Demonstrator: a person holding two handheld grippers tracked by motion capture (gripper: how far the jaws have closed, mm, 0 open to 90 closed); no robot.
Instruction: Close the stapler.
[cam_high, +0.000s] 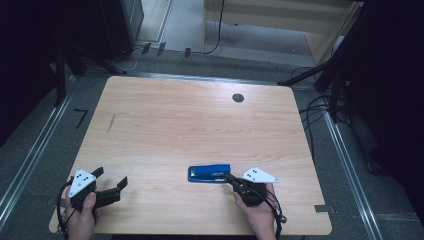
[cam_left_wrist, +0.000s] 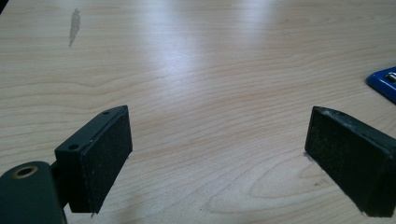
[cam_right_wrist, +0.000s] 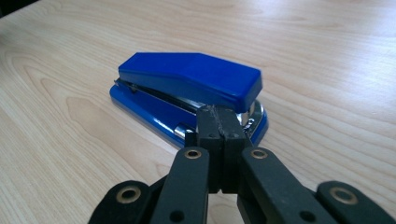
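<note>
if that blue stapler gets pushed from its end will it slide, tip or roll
The blue stapler sits low on a flat base on the smooth wooden table, so it would probably slide, not tip or roll. Its glossy shell looks rigid and likely slippery. The hinged top may give under the shut right gripper.

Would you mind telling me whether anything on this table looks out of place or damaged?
Nothing serious. The blue stapler sits flat and closed. The only blemish is a dark streak on the table at far left; whether it is a stain or a scratch is unclear.
</note>
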